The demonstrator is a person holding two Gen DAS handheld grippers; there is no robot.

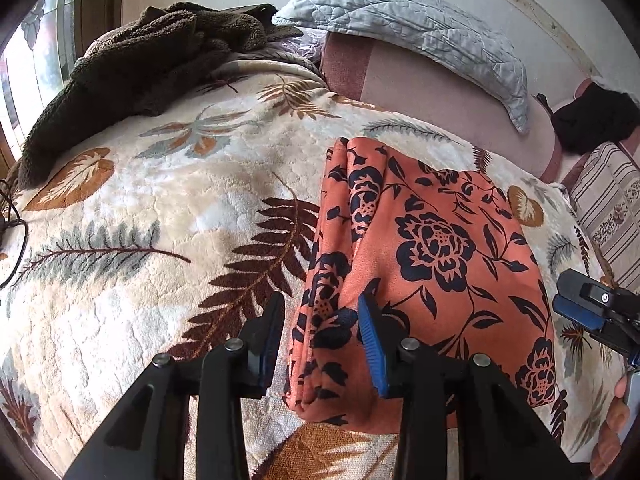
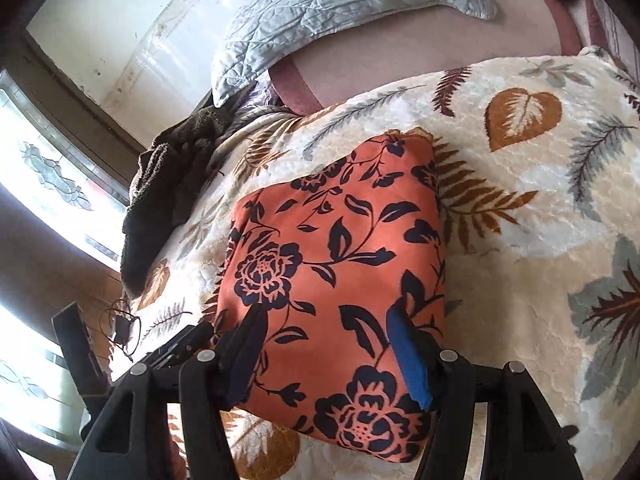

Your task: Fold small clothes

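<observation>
Your two grippers hover over an orange floral garment [image 1: 432, 264] that lies folded into a compact, several-layered rectangle on the leaf-patterned blanket [image 1: 160, 208] covering the bed. Your left gripper [image 1: 320, 328] stands over the garment's stacked left edge with its jaws apart, one finger over the blanket and the other above the cloth, pinching nothing. Your right gripper [image 2: 324, 344] likewise hangs released above the near half of the bundle, its fingers spread wider and clear of the fabric. Both tools point down at a slant, which suggests that the folding is nearly complete and you are either smoothing the edges or lining up for one last fold. The layered edge under your left tool looks slightly uneven, so it may need squaring. A brown fleece garment [image 1: 152, 60] waits in a heap at the far corner of the bed, probably next in line, beside a grey quilted pillow [image 1: 408, 28] against the wall.
</observation>
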